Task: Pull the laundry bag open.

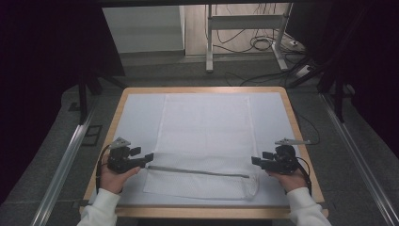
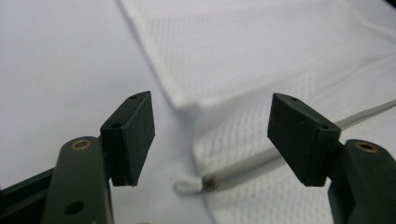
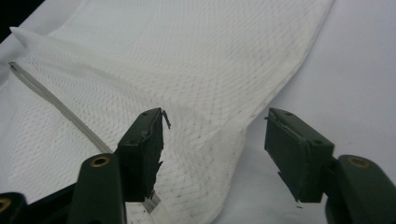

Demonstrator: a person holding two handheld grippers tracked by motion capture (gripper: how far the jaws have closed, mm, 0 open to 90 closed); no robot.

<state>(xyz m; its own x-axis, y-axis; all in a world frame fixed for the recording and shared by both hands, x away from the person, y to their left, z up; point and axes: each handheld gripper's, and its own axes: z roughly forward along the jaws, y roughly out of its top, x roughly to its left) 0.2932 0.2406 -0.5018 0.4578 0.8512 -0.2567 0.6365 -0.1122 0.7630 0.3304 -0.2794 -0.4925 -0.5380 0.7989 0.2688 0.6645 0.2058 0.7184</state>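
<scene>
Both grippers sit low at the near corners of one white mesh bag, nothing gripped yet. Left gripper: jaws apart, the single zipper's end lying between them. Right gripper: jaws apart, straddling the bag's corner edge. The bag lies flat on the table; any folding looks ahead

A lab or test room is indicated. A wood-edged surface covered in white sheeting is set on grey carpet. Metal floor rails are seen on both sides, dark curtains at the flanks, and loose cables beneath a metal frame behind.
</scene>
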